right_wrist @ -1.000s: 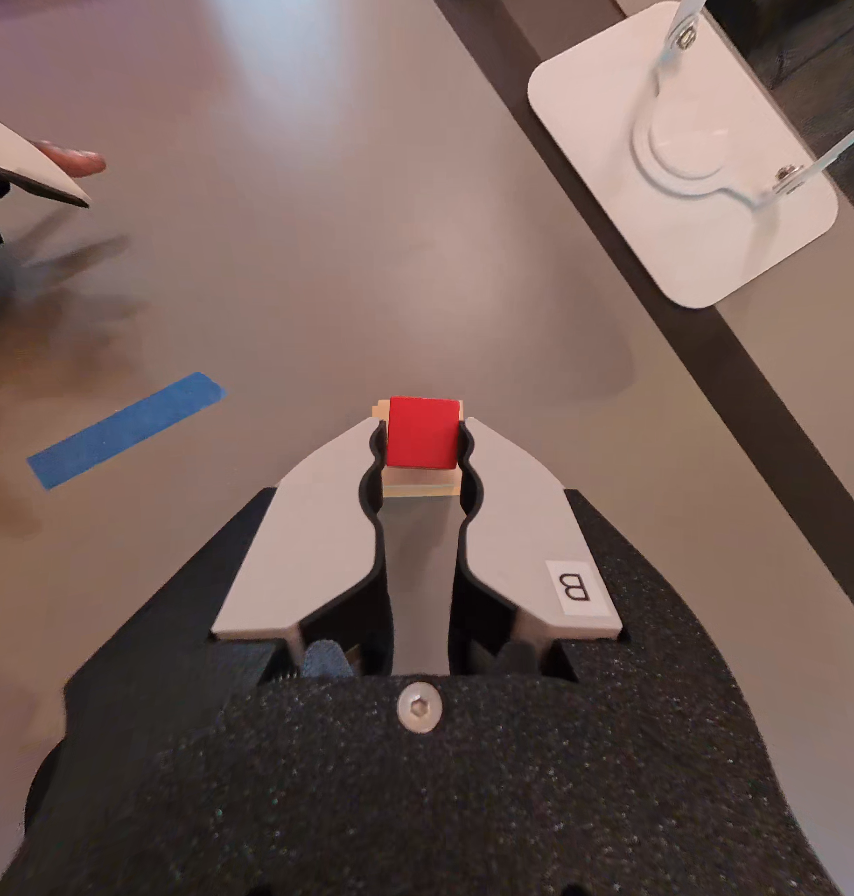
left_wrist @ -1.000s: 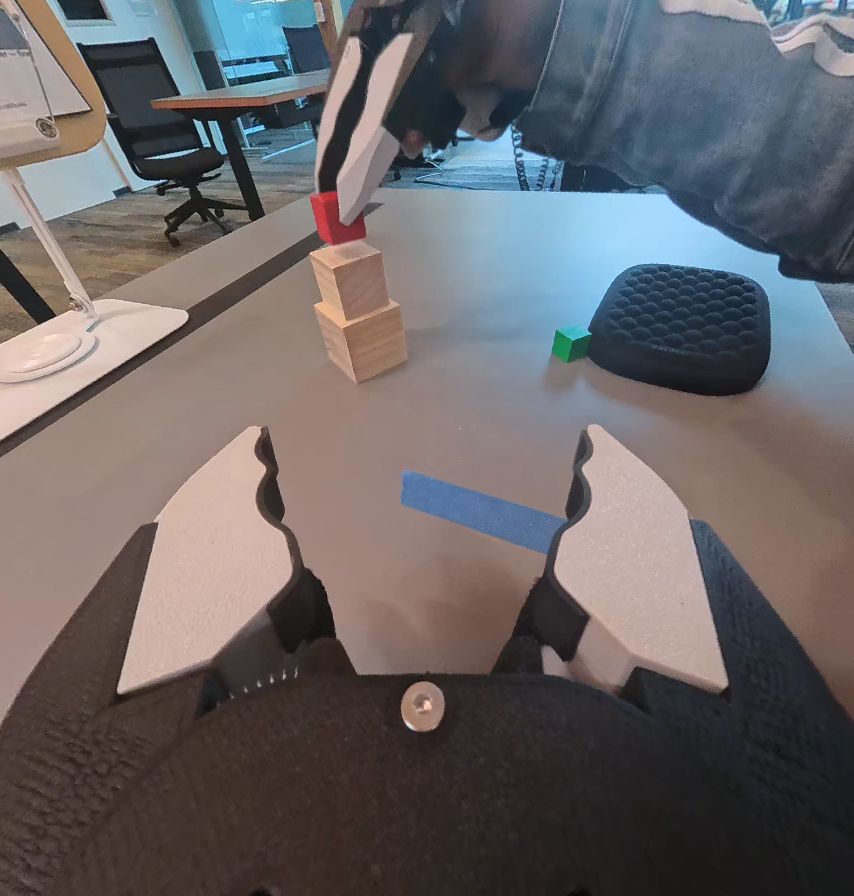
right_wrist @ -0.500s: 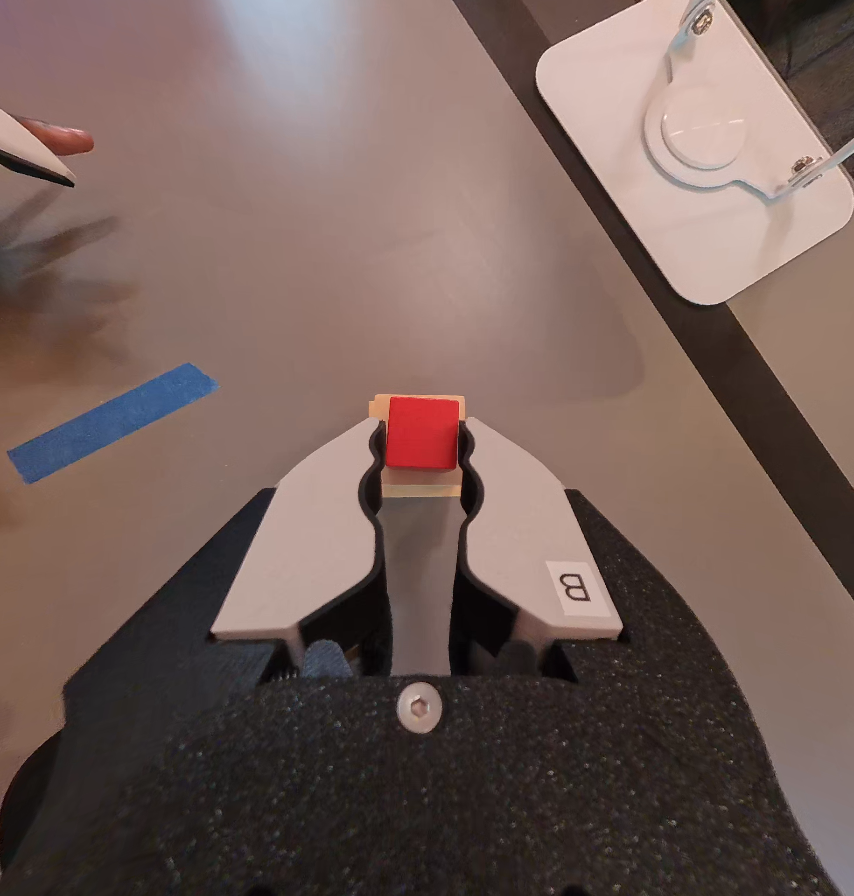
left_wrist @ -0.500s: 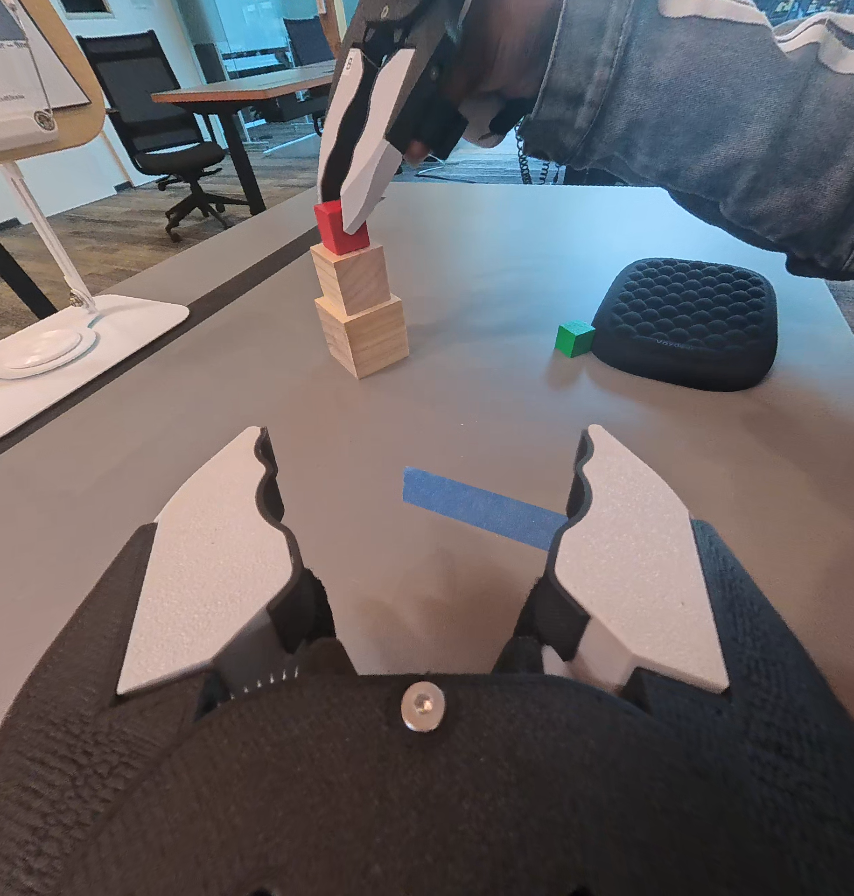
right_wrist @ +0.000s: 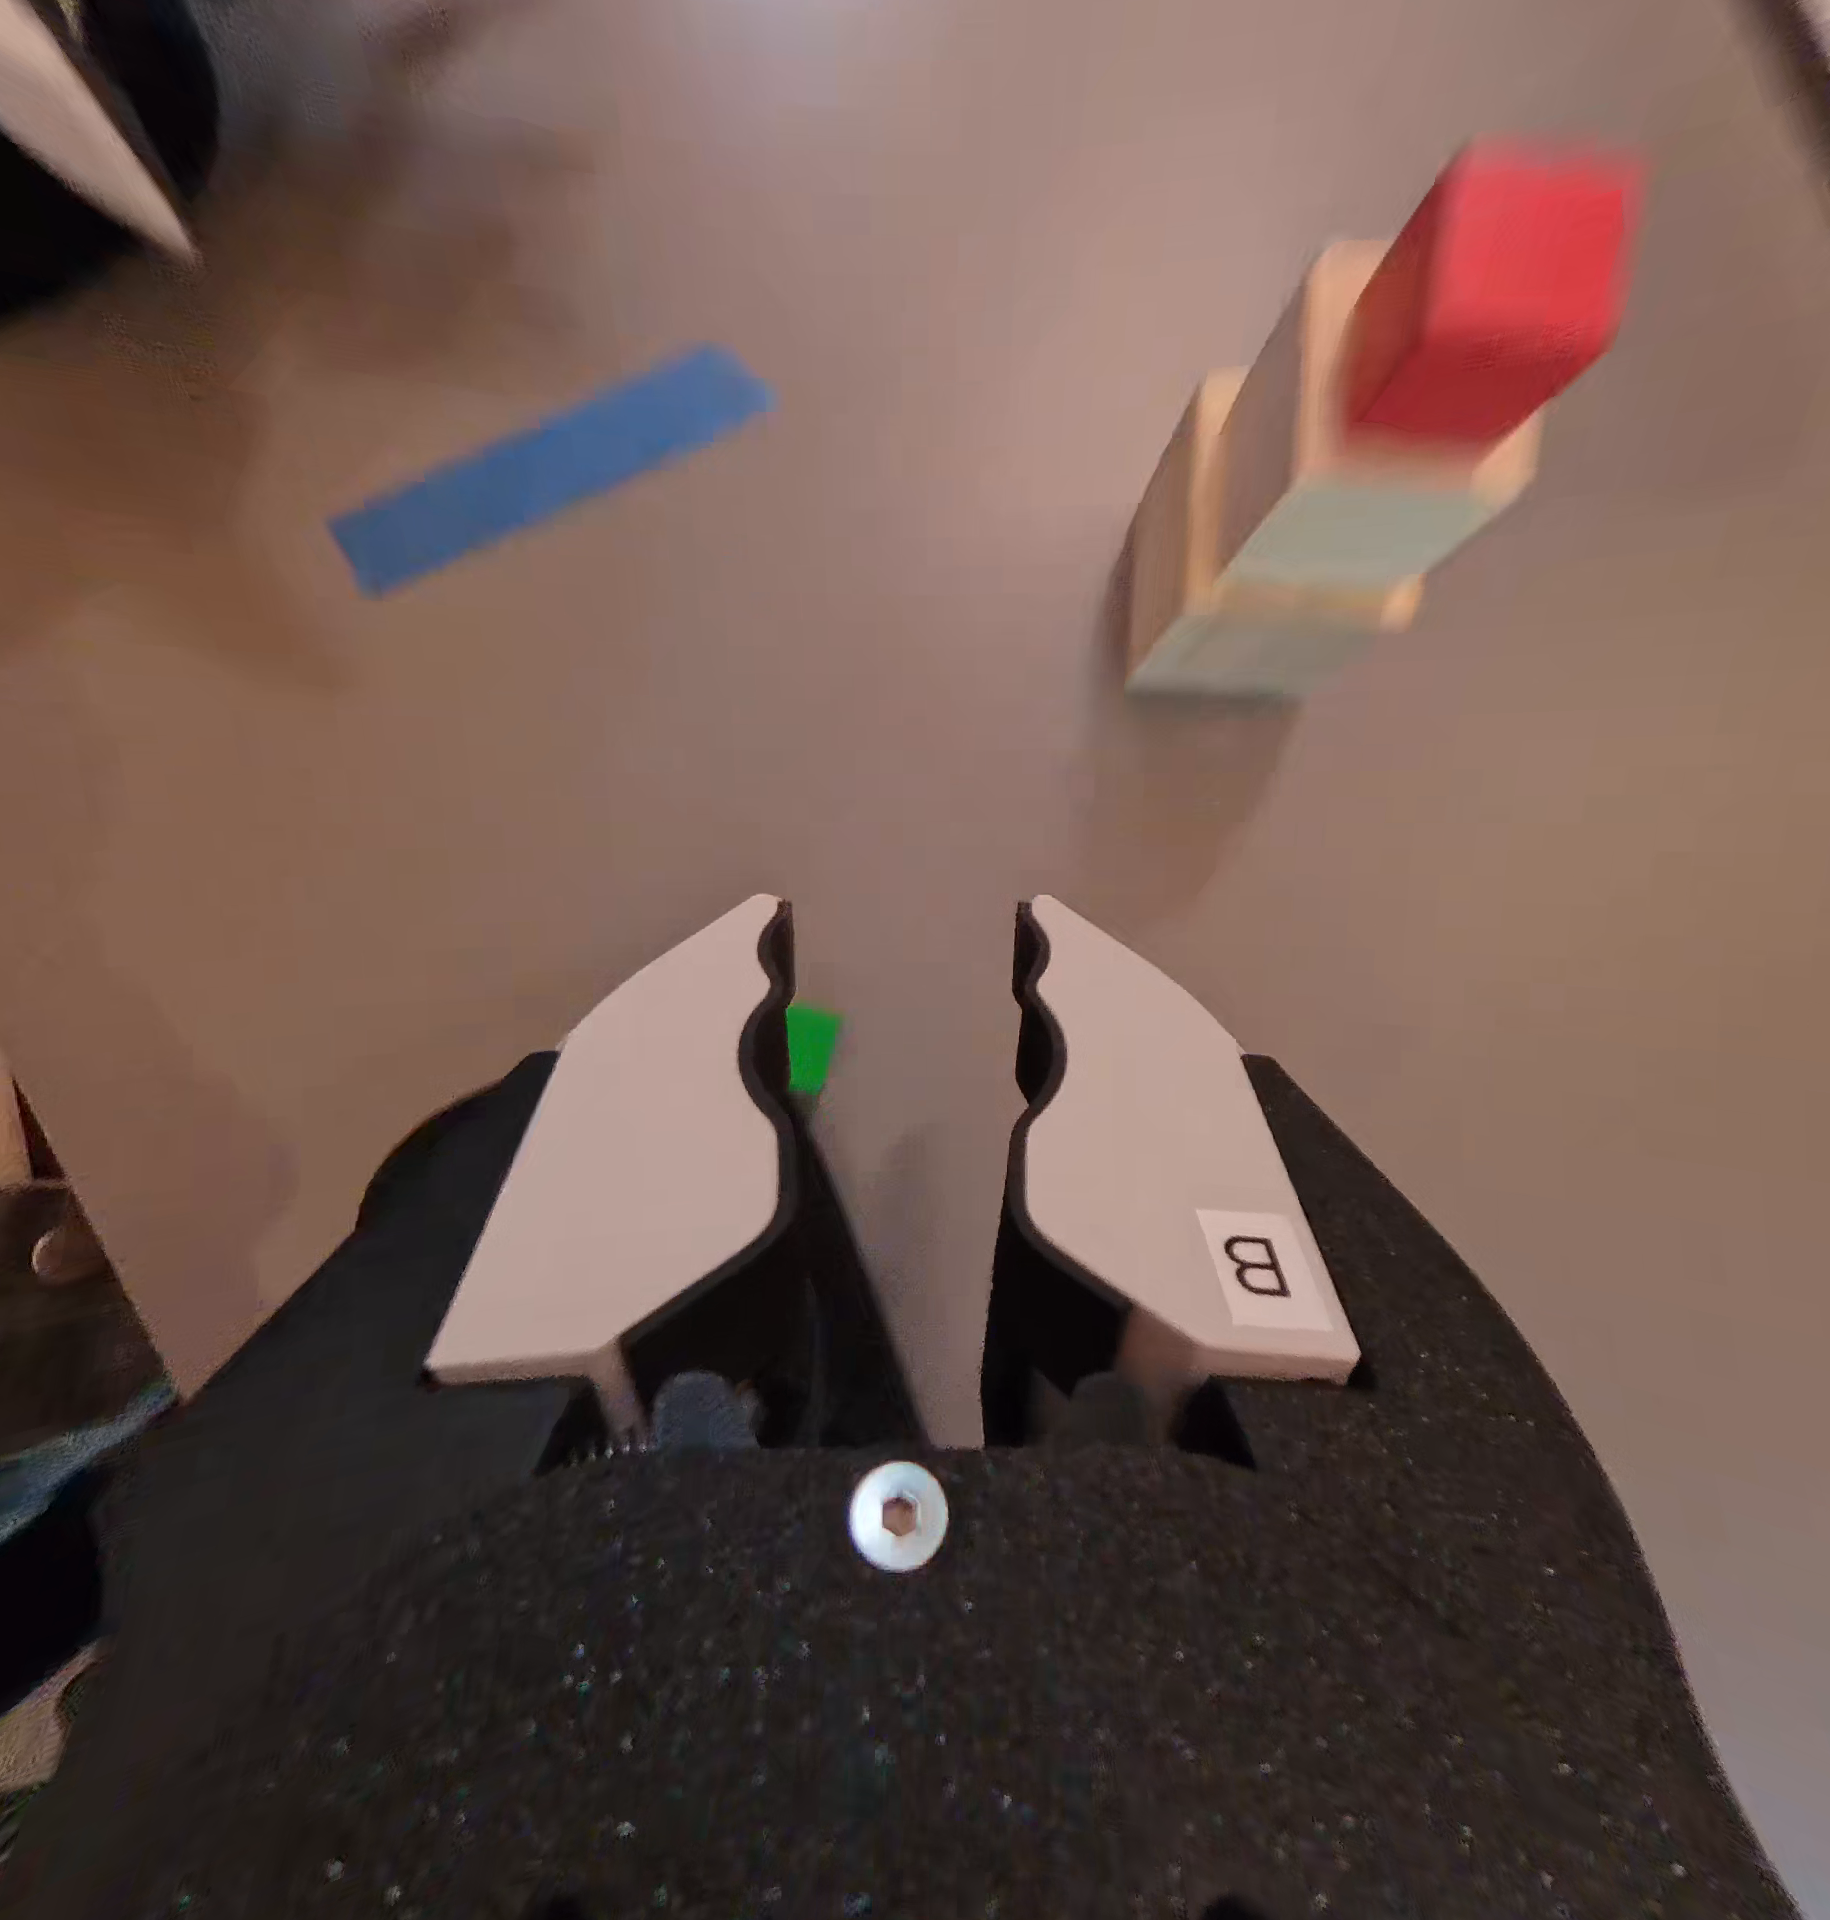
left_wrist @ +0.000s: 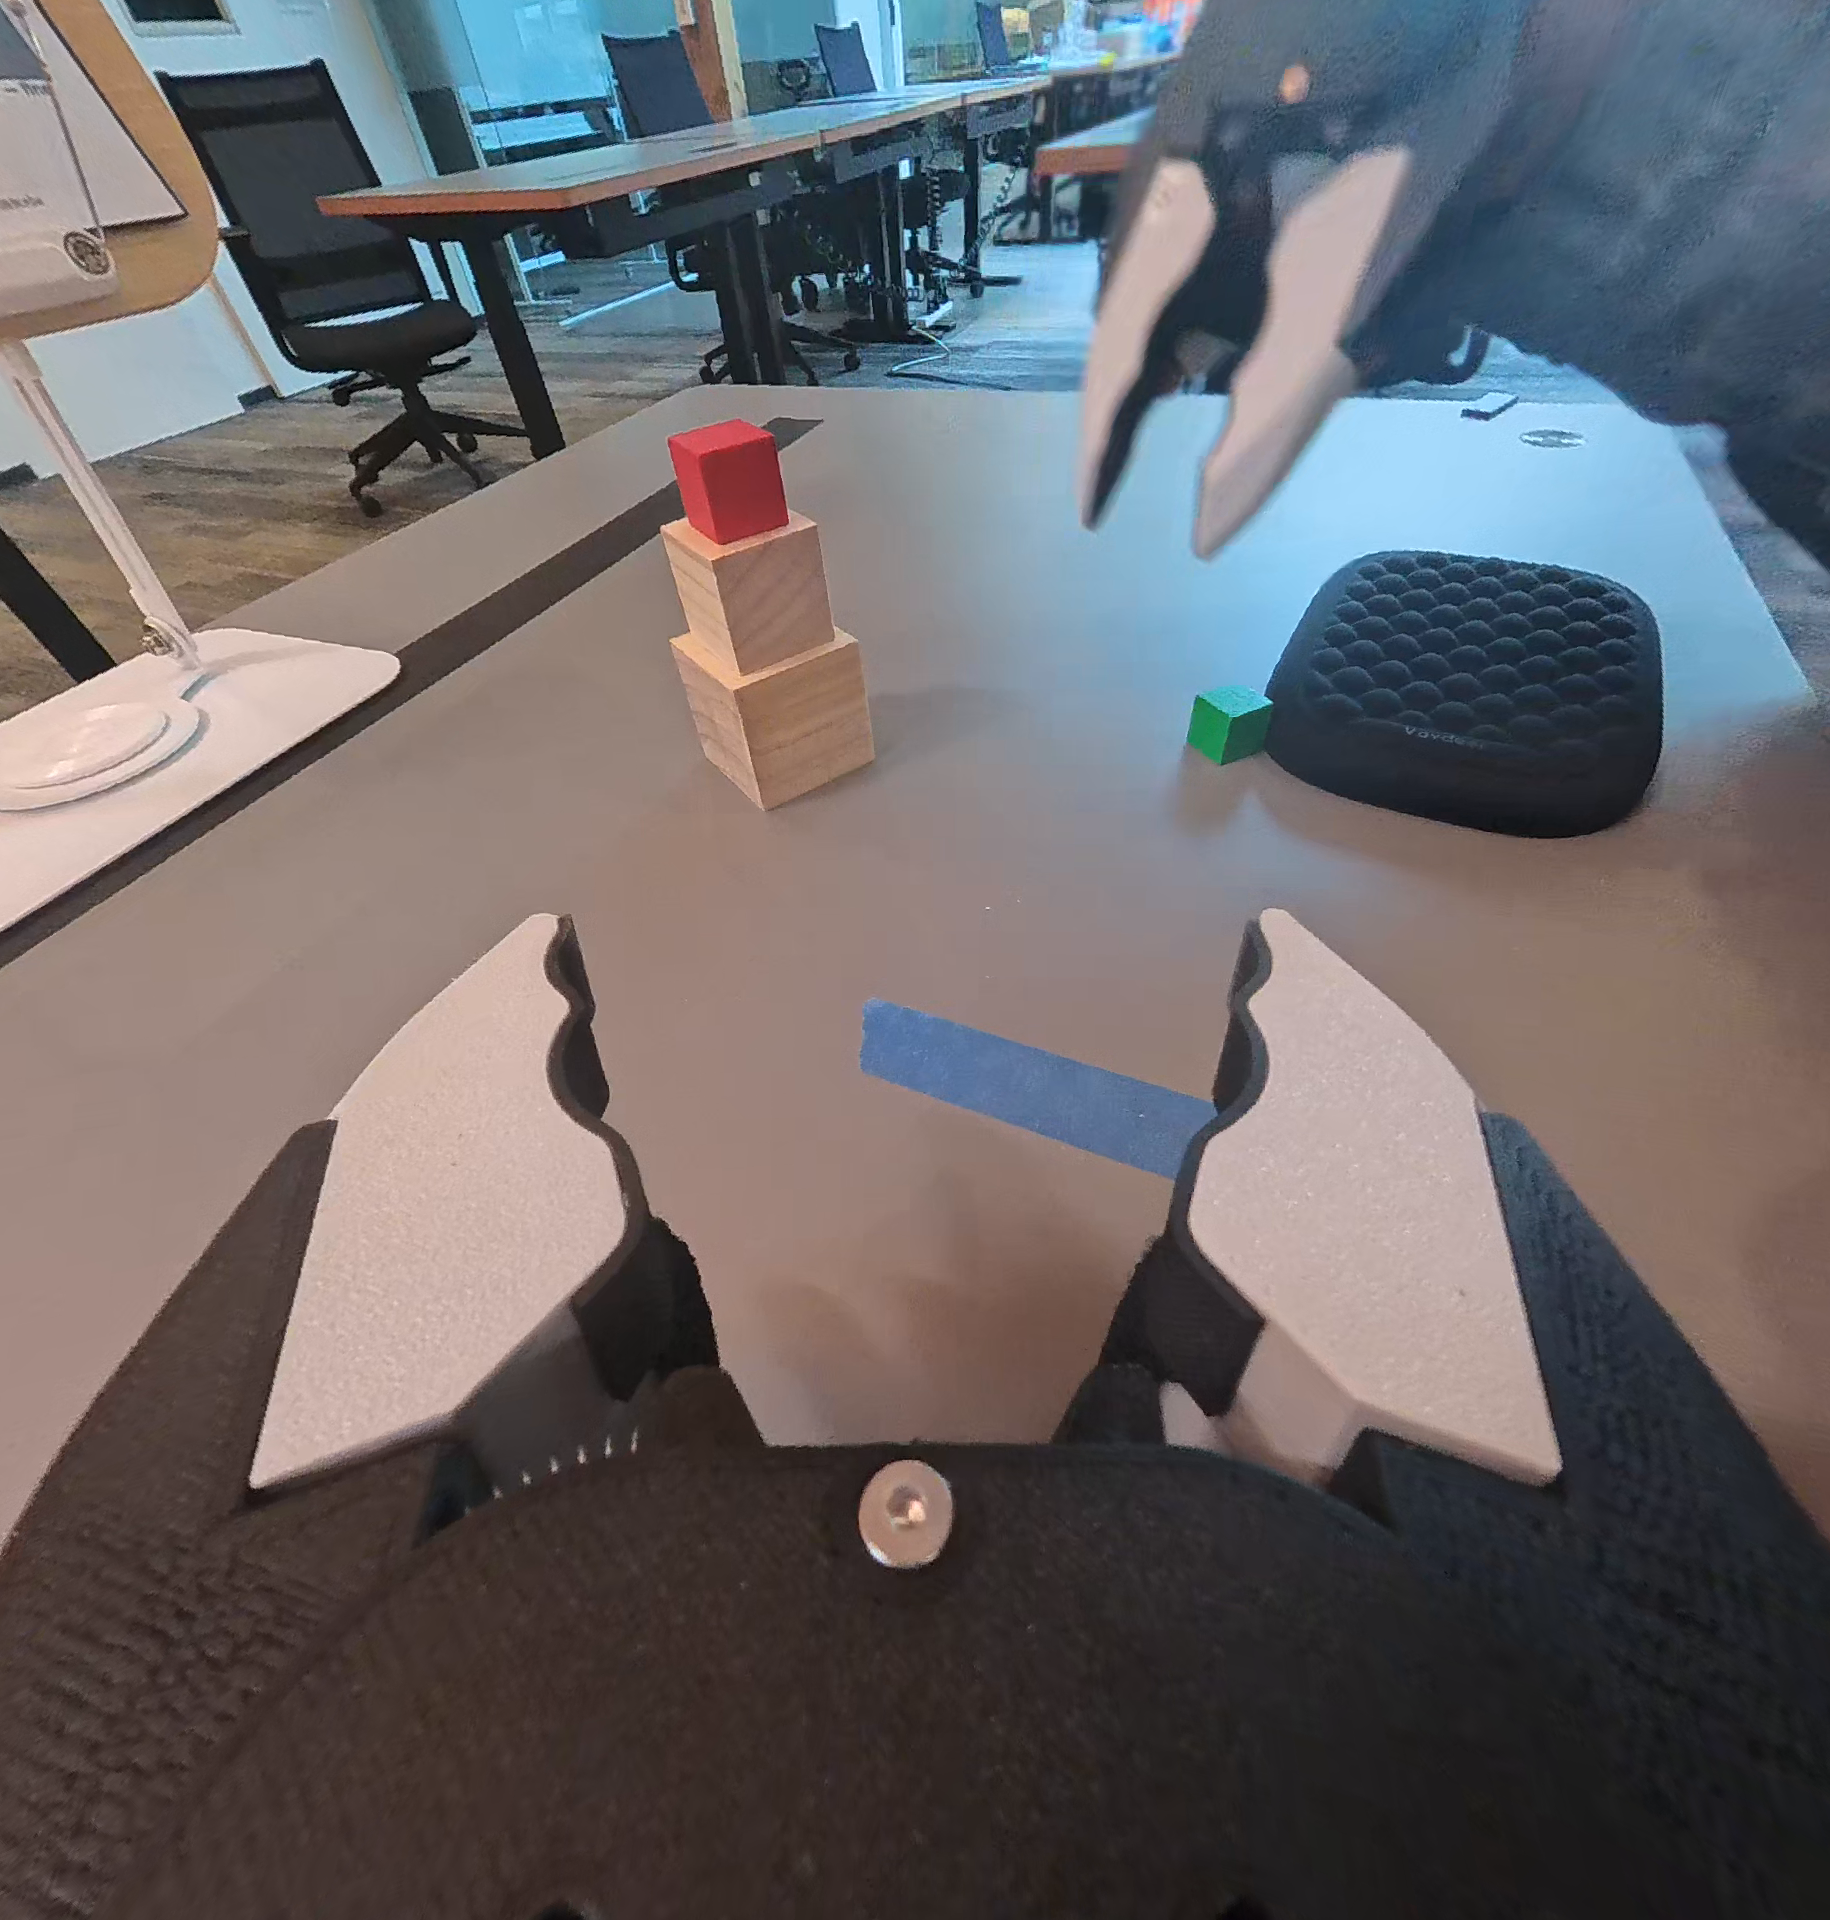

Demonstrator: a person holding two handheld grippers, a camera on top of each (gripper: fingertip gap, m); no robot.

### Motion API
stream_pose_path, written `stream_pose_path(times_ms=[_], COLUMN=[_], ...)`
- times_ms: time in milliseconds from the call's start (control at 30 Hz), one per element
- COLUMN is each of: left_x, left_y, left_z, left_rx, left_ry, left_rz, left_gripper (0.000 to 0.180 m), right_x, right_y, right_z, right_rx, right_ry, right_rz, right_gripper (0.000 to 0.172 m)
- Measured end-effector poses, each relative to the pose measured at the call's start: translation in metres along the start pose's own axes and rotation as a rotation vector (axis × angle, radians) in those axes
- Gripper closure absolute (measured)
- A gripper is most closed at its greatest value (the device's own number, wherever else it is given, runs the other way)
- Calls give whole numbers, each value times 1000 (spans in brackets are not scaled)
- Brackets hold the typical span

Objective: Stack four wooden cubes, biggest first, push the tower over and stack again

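Observation:
A tower of three cubes stands on the grey table (left_wrist: 994,883): a big plain wooden cube (left_wrist: 776,717) at the bottom, a smaller plain one (left_wrist: 750,592) on it, and a red cube (left_wrist: 729,480) on top. The tower also shows blurred in the right wrist view (right_wrist: 1337,499). A small green cube (left_wrist: 1228,724) lies on the table beside a black pad. My right gripper (right_wrist: 900,920) is open and empty, high above the table; the green cube (right_wrist: 812,1049) shows far below, between its fingers. My left gripper (left_wrist: 906,935) is wide open and empty, low over the table.
A black honeycomb pad (left_wrist: 1472,686) lies at the right. A strip of blue tape (left_wrist: 1036,1086) is stuck on the table before my left gripper. A white stand base (left_wrist: 163,717) sits at the left. Office desks and chairs stand beyond the table.
My right gripper set the red cube on the tower, opened, let it go, and moved up and to the right, toward the green cube. My left gripper has not moved.

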State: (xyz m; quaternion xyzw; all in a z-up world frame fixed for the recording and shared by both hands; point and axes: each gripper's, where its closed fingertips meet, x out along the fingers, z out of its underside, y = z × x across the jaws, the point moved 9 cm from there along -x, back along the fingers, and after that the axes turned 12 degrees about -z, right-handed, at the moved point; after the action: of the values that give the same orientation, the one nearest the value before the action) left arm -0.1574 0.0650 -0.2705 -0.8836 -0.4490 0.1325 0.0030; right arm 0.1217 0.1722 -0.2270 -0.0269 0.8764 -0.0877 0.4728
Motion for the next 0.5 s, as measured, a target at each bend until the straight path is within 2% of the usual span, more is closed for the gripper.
stream_pose_path(times_ms=[67, 133, 333, 500], left_x=[0, 0, 0, 0], left_y=[1, 1, 1, 0], left_z=[0, 0, 0, 0], left_rx=[2, 1, 2, -3], left_ry=[0, 0, -2, 3], left_rz=[2, 2, -1, 0], left_gripper=[65, 65, 65, 65], right_x=[10, 19, 40, 49], right_y=[-11, -18, -22, -20], right_z=[20, 31, 46, 51], right_rx=[40, 67, 114, 109], right_ry=[-66, -66, -69, -82], right_rz=[28, 47, 68, 73], right_gripper=[130, 130, 131, 150])
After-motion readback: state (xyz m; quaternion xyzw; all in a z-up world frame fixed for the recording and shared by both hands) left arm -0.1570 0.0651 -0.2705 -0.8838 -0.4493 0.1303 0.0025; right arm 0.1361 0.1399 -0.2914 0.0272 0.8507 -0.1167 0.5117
